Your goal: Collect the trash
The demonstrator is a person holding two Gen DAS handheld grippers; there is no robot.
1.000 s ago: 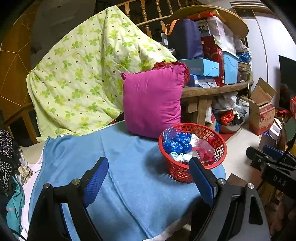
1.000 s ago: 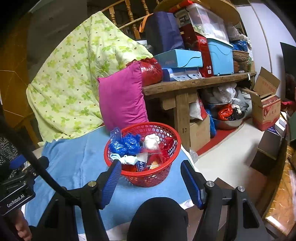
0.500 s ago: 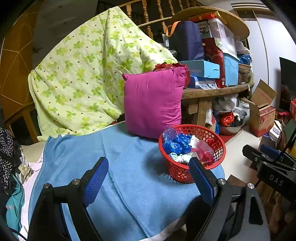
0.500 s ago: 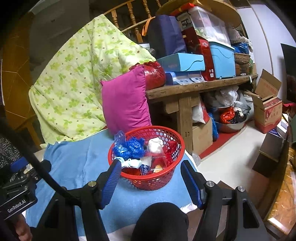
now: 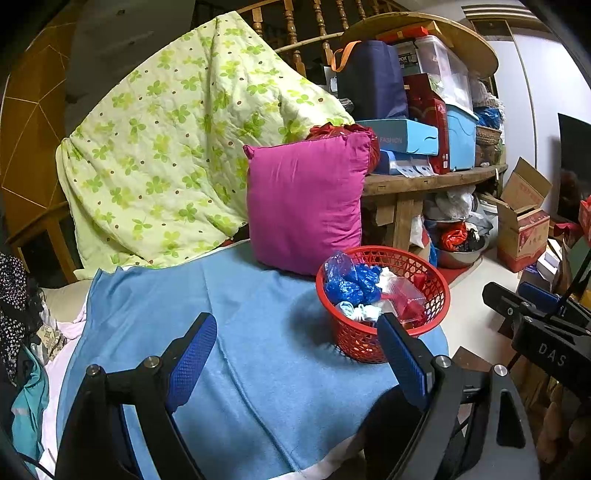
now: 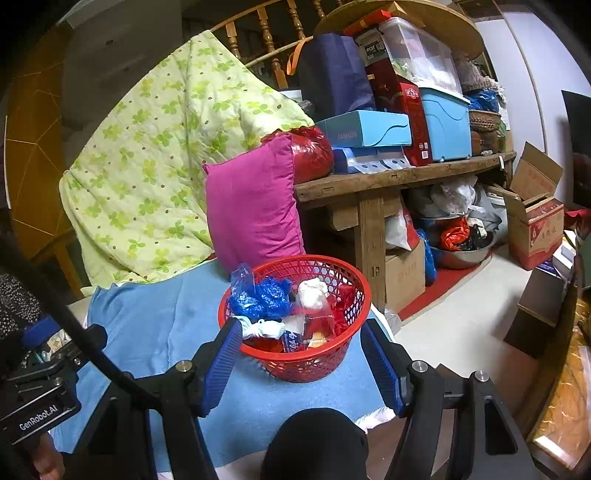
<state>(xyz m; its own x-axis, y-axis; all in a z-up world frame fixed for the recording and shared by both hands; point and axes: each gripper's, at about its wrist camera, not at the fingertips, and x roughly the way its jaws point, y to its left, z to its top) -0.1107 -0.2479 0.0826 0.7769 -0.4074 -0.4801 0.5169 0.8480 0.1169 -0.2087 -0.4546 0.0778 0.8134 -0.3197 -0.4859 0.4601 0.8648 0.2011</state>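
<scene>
A red plastic mesh basket [image 6: 295, 332] heaped with trash sits on a blue blanket [image 5: 240, 350] near the blanket's right-hand edge, in front of a magenta pillow [image 5: 306, 199]. Inside the basket lie crumpled blue plastic bags [image 6: 262, 295], a wad of white paper [image 6: 312, 291], a knotted pale-blue cloth [image 6: 264, 328] and red and clear wrappers [image 6: 321, 325].

The right gripper [image 6: 301, 363] hangs just short of the basket, its blue-padded fingers [image 6: 221, 365] spread on either side of it in the wrist view and holding nothing. The left gripper [image 5: 295, 360] is poised over bare blanket to the basket's left, its fingers [image 5: 190, 358] set wide apart and empty.

Behind the pillow, a green clover-print quilt [image 5: 166, 155] is draped over a wooden railing [image 5: 295, 33]. To the right, a rough wooden desk [image 6: 388, 181] carries a light-blue shoebox [image 6: 365, 129], a red carton [image 6: 399, 107], a blue storage bin [image 6: 447, 129] and a navy bag [image 6: 332, 81]. Beneath it are a metal basin [image 6: 461, 254] of bags and cardboard boxes; an open carton [image 6: 535, 218] stands on the pale floor [image 6: 461, 332] beyond.
</scene>
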